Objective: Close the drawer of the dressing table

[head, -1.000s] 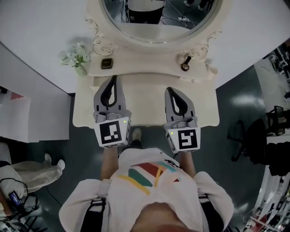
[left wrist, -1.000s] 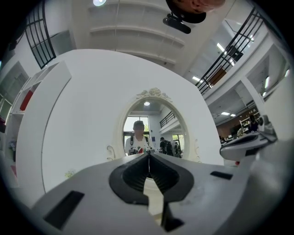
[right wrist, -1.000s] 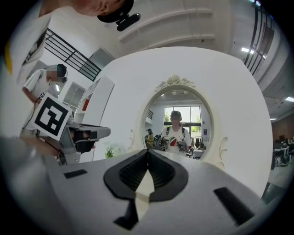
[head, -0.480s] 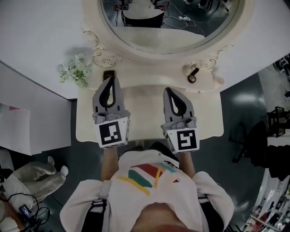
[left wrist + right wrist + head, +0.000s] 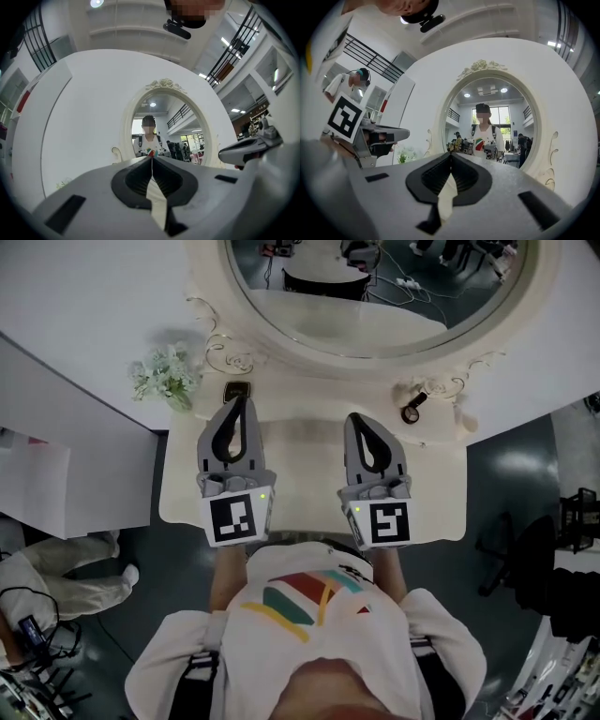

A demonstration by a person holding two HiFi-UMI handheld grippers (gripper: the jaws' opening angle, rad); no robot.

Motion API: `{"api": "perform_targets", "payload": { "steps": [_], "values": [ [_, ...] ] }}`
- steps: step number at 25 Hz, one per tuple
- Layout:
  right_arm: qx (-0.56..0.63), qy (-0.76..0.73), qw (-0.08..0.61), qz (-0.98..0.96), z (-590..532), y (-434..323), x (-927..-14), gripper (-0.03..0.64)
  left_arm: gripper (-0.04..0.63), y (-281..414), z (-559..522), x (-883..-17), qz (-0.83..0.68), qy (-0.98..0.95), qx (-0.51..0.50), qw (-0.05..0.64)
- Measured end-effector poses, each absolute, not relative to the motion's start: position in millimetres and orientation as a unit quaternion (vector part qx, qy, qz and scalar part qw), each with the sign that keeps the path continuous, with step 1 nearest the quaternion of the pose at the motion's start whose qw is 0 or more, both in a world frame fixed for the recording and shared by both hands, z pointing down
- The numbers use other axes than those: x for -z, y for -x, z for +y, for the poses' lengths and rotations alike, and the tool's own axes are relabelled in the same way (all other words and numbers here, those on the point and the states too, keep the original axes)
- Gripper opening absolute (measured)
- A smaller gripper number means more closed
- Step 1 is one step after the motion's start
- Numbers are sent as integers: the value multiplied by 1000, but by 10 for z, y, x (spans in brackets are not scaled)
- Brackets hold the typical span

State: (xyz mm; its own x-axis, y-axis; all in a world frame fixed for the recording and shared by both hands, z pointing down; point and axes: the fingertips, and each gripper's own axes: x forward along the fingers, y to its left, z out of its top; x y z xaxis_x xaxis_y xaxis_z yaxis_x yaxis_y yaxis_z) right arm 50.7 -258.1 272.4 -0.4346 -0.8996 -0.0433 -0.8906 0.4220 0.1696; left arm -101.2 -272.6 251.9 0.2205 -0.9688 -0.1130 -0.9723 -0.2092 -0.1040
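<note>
The cream dressing table [image 5: 441,493] stands against the wall under its oval mirror [image 5: 375,296]. No drawer front shows from above; the table's front edge meets my body. My left gripper [image 5: 241,399] lies level over the left half of the tabletop, jaws shut on nothing, its tips by a small dark box [image 5: 235,392]. My right gripper [image 5: 359,418] is over the right half, also shut and empty. In the left gripper view the left gripper [image 5: 151,158] points at the mirror. The right gripper [image 5: 451,153] does the same in the right gripper view.
A small bunch of white flowers [image 5: 167,376] stands at the back left and a dark round item [image 5: 411,413] at the back right. A white panel [image 5: 66,456] flanks the table on the left. A person [image 5: 56,568] crouches at lower left; a dark chair [image 5: 534,559] stands at right.
Both grippers have moved forward over the tabletop towards the mirror and my body has closed up to the table's front edge. A shoe seen below that edge earlier is now hidden.
</note>
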Motion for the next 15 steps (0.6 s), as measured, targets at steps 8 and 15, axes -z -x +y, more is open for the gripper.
{"api": "perform_targets", "payload": {
  "steps": [8,15],
  "values": [
    [80,-526,26,-847,-2699,-577,-2740,0,8,985,-2785,-2632,627,776,4,63],
    [65,-503,39,-861,-2690,-466,-2852,0,9,1202,-2863,-2697,655,754,-21,44]
  ]
}}
